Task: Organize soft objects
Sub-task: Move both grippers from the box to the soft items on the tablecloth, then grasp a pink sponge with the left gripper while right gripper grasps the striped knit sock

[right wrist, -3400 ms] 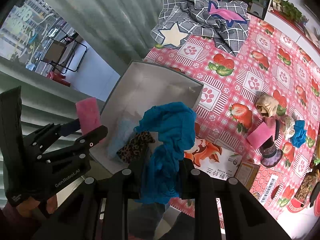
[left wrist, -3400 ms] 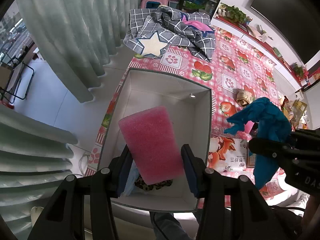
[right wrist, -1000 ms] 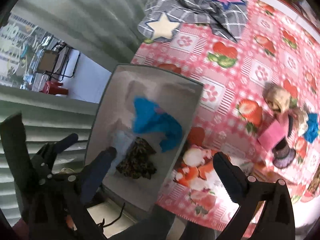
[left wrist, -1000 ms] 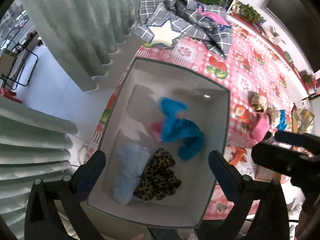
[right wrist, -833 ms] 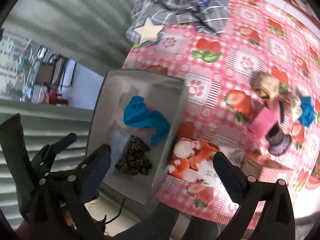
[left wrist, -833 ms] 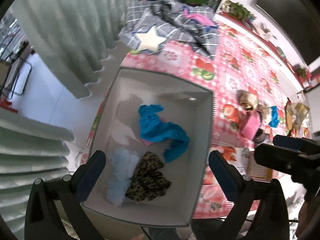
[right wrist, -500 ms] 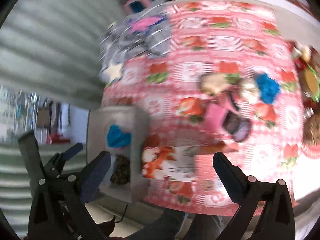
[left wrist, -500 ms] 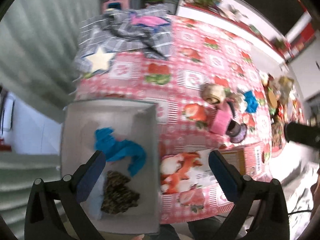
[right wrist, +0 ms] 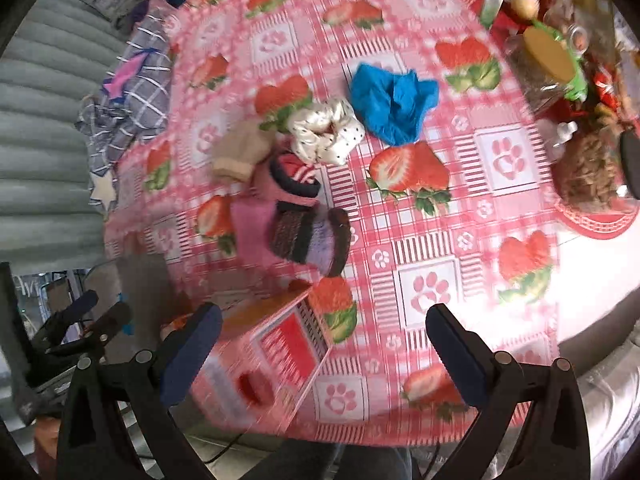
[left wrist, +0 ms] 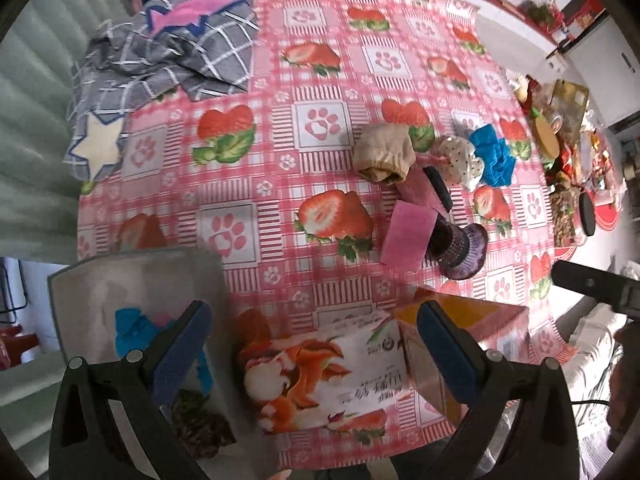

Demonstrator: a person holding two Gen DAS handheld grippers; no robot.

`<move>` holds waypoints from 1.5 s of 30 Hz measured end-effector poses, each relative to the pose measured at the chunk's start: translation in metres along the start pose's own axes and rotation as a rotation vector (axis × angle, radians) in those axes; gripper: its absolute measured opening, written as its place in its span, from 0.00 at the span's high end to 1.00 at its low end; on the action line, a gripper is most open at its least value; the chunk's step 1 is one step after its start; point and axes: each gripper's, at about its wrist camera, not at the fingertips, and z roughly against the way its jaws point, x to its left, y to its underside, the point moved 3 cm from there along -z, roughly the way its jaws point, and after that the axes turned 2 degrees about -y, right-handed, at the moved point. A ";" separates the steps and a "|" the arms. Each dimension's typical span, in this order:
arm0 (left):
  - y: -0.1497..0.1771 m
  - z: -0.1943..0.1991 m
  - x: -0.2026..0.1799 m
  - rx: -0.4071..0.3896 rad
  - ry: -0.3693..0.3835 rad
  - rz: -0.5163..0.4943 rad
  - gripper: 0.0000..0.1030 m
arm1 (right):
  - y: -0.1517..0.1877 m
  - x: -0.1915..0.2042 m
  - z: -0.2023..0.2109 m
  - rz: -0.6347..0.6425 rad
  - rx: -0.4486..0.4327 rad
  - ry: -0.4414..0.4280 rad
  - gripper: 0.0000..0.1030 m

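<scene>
Around the purple knitted sock (right wrist: pixel 316 240) the soft things crowd its far side: pink sponge (right wrist: pixel 254 224), beige mitten (right wrist: pixel 240 152), white scrunchie (right wrist: pixel 328 132). An orange box (right wrist: pixel 276 344) blocks its near side. Bare tablecloth (right wrist: pixel 432 248) lies open to its right.

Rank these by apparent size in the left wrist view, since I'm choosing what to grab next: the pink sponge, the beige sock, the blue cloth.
Largest to smallest:
1. beige sock
2. pink sponge
3. blue cloth

The top two look close, so their order is unsure.

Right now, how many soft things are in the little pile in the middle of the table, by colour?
Pink: 2 (sponge, pink sock)
Blue: 1 (blue cloth)
Beige: 1 (beige sock)
White with dots: 1 (scrunchie)
Purple-striped: 1 (knit piece)
Total: 6
</scene>
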 end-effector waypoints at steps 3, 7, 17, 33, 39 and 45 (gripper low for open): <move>-0.010 -0.017 -0.009 0.042 -0.005 -0.023 0.00 | -0.016 -0.003 -0.037 0.028 0.050 -0.011 0.00; -0.022 -0.037 -0.018 0.078 -0.015 -0.047 0.00 | -0.027 0.001 -0.077 0.055 0.108 -0.036 0.00; -0.046 -0.077 -0.059 0.141 0.012 -0.178 0.00 | -0.033 -0.020 -0.120 0.044 0.132 0.040 0.00; -0.058 -0.139 -0.112 0.236 0.007 -0.273 0.00 | -0.016 -0.090 -0.111 -0.050 0.120 0.022 0.00; -0.066 -0.153 -0.113 0.262 -0.010 -0.228 0.06 | -0.005 -0.078 -0.119 0.026 0.114 0.098 0.00; -0.061 -0.164 -0.111 0.309 0.015 -0.205 0.33 | -0.002 -0.071 -0.114 0.053 0.098 0.098 0.17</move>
